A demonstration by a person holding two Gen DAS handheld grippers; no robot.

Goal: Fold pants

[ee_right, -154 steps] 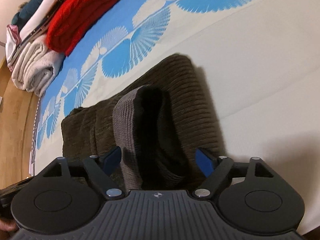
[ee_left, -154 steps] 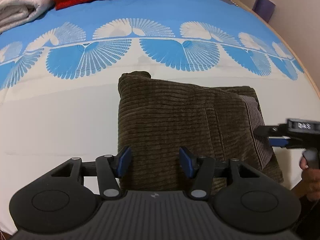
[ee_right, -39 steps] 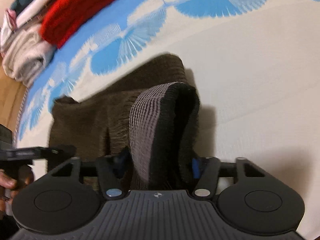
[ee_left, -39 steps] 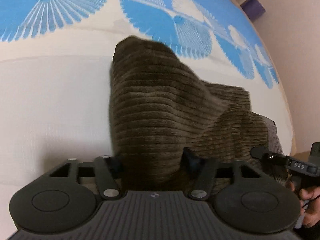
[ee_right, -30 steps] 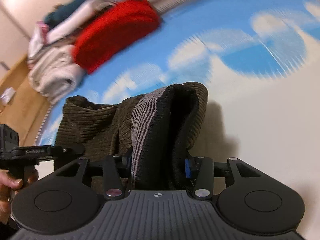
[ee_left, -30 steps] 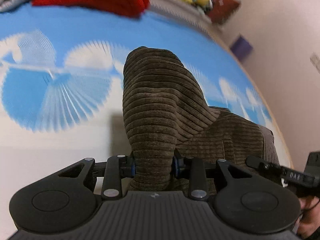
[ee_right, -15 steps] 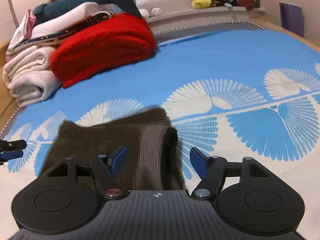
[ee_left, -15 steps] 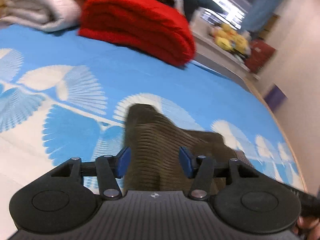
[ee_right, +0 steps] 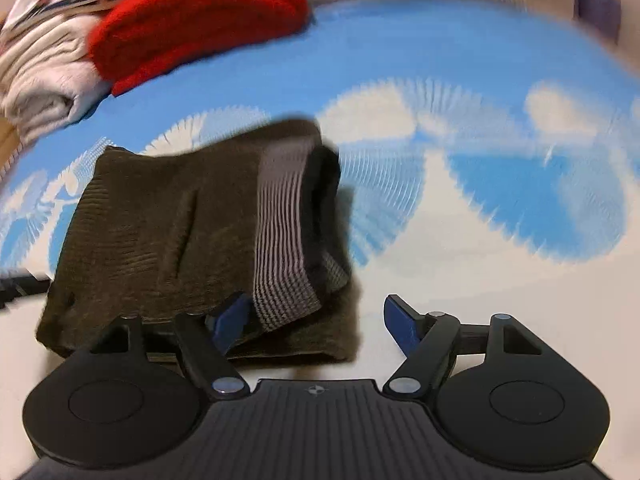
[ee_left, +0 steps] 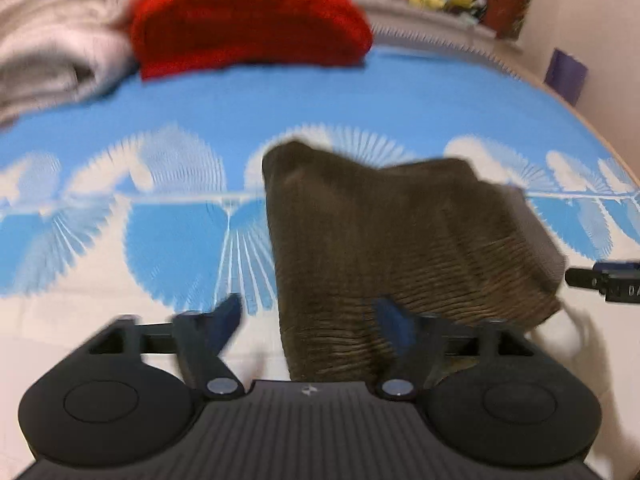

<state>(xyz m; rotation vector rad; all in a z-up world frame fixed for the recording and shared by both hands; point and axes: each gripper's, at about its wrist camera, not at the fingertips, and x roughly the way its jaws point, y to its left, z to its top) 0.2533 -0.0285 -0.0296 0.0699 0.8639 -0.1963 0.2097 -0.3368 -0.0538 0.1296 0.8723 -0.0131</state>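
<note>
Left claw (ee_left: 308, 320) astride pants (ee_left: 400, 248) edge

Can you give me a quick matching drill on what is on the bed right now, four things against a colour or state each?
Things:
1. pants
2. left gripper
3. sweater
4. waistband

Descriptions:
A. red, folded at the far end of the bed
B. grey ribbed band at the bundle's right end
C. dark brown corduroy, folded into a bundle
D. jaws open, pads clear of the cloth

Pairs: 1-C, 2-D, 3-A, 4-B
</note>
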